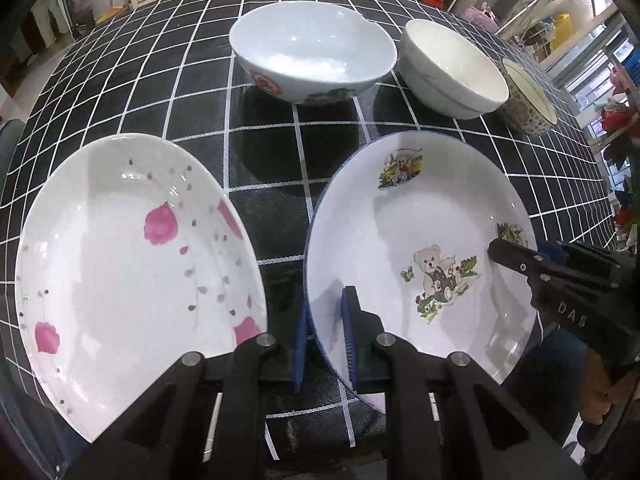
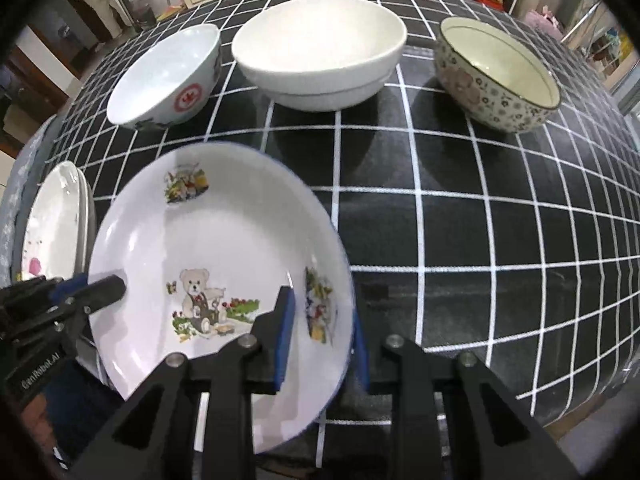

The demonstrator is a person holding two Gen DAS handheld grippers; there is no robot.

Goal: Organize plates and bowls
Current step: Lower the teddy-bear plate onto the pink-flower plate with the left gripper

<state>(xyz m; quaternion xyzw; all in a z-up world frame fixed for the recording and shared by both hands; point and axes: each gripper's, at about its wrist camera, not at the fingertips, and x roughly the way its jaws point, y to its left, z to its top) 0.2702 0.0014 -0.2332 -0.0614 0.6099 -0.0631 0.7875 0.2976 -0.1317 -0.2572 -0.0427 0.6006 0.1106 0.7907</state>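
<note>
Bear plate (image 1: 424, 240): sat on the checked surface (image 1: 280, 200), both grippers clamped on its rim.
Left gripper (image 1: 326, 336): fingers narrow, pinching the plate's left rim.
Right gripper (image 2: 320, 336): fingers narrow, pinching the right rim.
Pink plate (image 1: 132, 264): just left, apart.
Bowls: red-crest bowl (image 1: 312, 50), white bowl (image 1: 452, 66), patterned bowl (image 2: 496, 74) in a row behind.

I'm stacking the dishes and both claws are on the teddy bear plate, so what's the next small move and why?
Probably lift the bear plate a little and carry it left over the pink flower plate. The left claw and right claw each straddle its rim on opposite sides, the flower plate lies right beside it, and the three bowls stand apart behind.
</note>
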